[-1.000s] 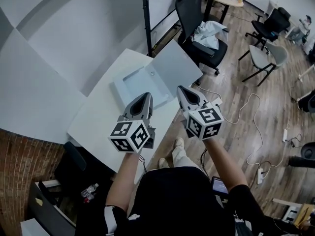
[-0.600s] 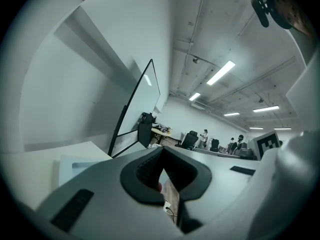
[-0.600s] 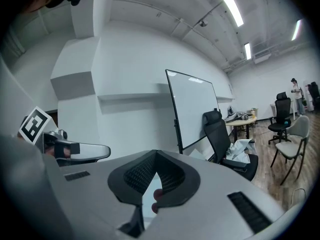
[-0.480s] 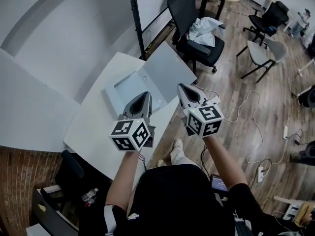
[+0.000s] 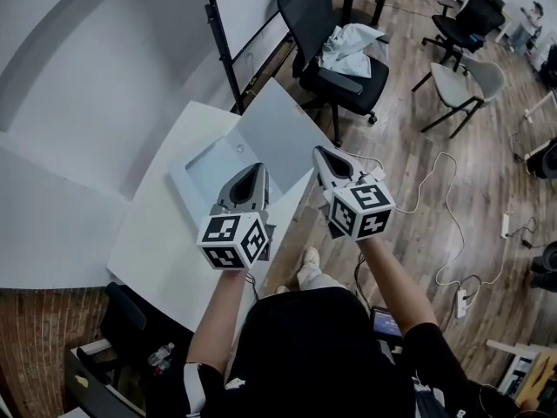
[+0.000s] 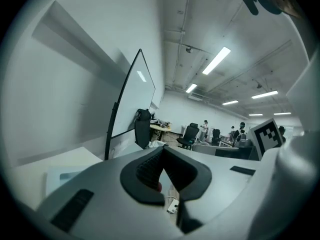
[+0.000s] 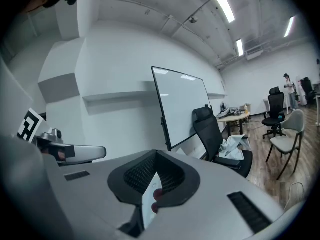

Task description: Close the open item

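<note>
The open item is a flat pale blue-grey case (image 5: 207,171) lying on the white table (image 5: 161,242). Its lid (image 5: 280,131) is swung back and juts past the table's right edge. My left gripper (image 5: 255,171) hovers over the case's near side, its jaws meeting at the tips with nothing between them. My right gripper (image 5: 320,153) hangs by the lid's near edge, also shut and empty. In the left gripper view the jaws (image 6: 162,149) close to a point and the case (image 6: 62,176) shows at lower left. In the right gripper view the pale lid shows through the gap below the tips (image 7: 156,153).
A whiteboard on a black stand (image 5: 219,46) rises behind the table. A black office chair with a cloth on it (image 5: 338,55) stands just past the lid. A grey chair (image 5: 470,84) and cables with a power strip (image 5: 459,303) are on the wooden floor to the right.
The table and case have slid left and nearer in the head view, so both grippers now stand closer over the case. Both grippers stay shut.
</note>
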